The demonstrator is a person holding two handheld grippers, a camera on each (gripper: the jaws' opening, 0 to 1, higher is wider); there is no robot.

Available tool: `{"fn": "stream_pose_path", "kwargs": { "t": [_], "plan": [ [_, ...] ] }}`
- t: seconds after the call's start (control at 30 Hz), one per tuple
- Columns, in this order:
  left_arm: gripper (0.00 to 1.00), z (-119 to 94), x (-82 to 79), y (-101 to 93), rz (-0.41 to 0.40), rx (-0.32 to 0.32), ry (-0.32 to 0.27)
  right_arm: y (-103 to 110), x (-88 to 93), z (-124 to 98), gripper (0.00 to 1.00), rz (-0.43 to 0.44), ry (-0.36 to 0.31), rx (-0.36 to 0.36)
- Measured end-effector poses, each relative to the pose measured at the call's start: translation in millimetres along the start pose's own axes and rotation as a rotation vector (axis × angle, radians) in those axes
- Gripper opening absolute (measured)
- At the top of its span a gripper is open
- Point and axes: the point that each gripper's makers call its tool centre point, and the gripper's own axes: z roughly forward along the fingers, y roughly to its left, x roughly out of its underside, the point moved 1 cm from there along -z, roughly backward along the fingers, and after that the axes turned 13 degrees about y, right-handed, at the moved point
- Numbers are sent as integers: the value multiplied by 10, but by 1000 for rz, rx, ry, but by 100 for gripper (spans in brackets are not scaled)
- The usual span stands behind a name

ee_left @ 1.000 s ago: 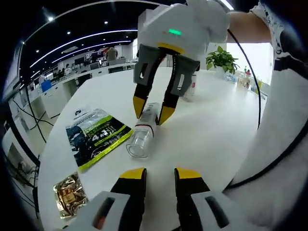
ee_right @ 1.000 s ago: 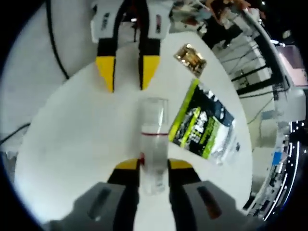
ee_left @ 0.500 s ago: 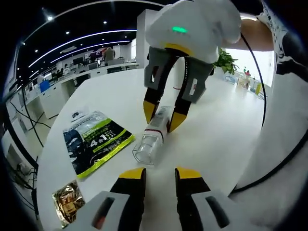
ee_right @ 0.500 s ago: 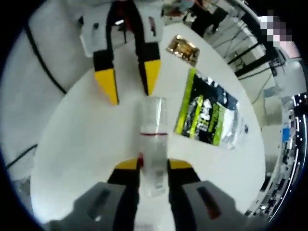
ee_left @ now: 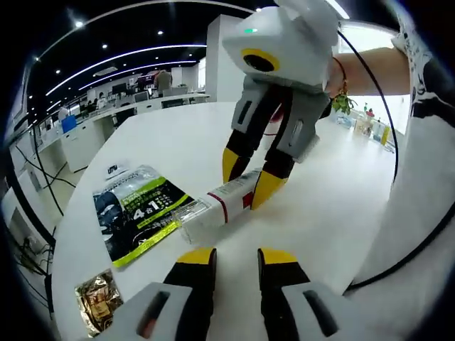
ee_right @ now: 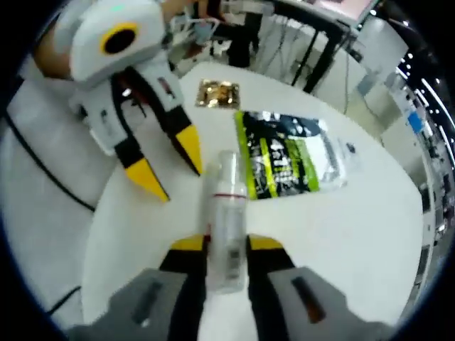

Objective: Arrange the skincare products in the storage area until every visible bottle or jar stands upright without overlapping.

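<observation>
The right tool (ee_left: 251, 186) is clamped on a clear bottle (ee_left: 213, 207) with a red band, holding it tilted over the middle of the white surface (ee_left: 320, 206). The left tool (ee_left: 235, 257) hangs nearby, jaws a little apart, gripping nothing. A green-and-black packet (ee_left: 136, 210) and a gold sachet (ee_left: 98, 302) lie toward the surface's edge.

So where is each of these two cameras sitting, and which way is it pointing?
Left gripper view: rides on the left gripper, facing across the white table at the right gripper clamping a clear bottle; a person's forearm shows.
Right gripper view: rides on the right gripper, looking along the bottle toward the left gripper.
Shared: bottle, green packet, gold sachet.
</observation>
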Motion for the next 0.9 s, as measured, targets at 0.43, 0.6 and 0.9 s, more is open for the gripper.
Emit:
{"fn": "stream_pose_path", "kwargs": {
  "t": [0.43, 0.6, 0.9],
  "plan": [
    [23, -8, -20, 35, -72, 19, -22, 64, -116, -294, 19, 173, -235, -6],
    [22, -47, -108, 3, -132, 78, -68, 145, -85, -366, 19, 166, -290, 39],
    [22, -207, -421, -67, -250, 227, -206, 285, 138, -342, 19, 202, -350, 52]
  ]
}}
